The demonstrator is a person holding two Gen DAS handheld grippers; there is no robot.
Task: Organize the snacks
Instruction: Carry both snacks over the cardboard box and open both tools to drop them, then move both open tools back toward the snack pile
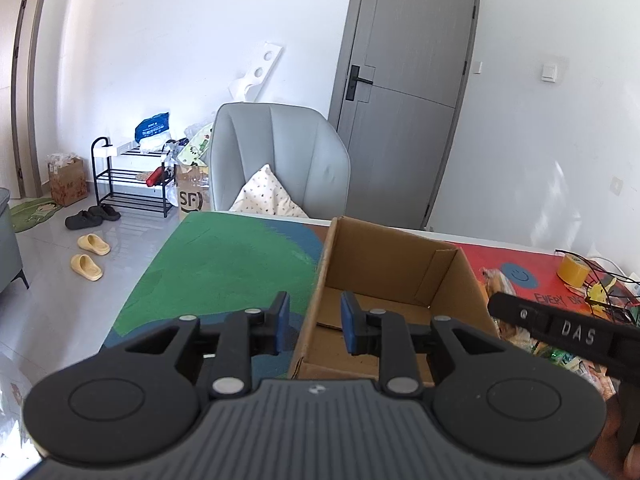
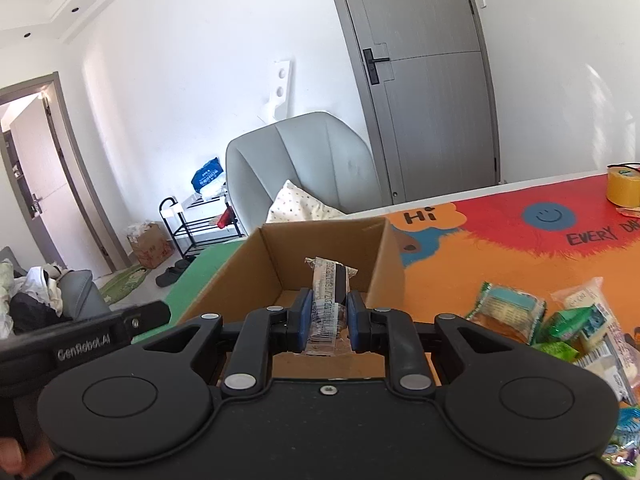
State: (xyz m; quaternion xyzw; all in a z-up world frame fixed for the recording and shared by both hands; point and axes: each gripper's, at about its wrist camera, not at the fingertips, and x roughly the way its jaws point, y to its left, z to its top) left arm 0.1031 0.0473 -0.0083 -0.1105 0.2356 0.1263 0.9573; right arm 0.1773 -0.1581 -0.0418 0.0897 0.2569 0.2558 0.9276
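Note:
An open cardboard box (image 1: pixel 400 276) stands on the colourful table mat; it also shows in the right wrist view (image 2: pixel 320 248). My right gripper (image 2: pixel 327 320) is shut on a clear-wrapped snack bar (image 2: pixel 330 296) and holds it over the box's near edge. My left gripper (image 1: pixel 314 324) is open and empty, straddling the box's left wall. Several loose snack packets (image 2: pixel 560 320) lie on the mat to the right of the box. The right gripper's body (image 1: pixel 568 328) shows at the right in the left wrist view.
A yellow tape roll (image 2: pixel 624 188) stands at the table's far right, with black wires (image 1: pixel 600 280) near it. A grey armchair (image 1: pixel 280 160) with a cushion stands behind the table. A shoe rack (image 1: pixel 132 176) and slippers (image 1: pixel 90 256) are on the floor to the left.

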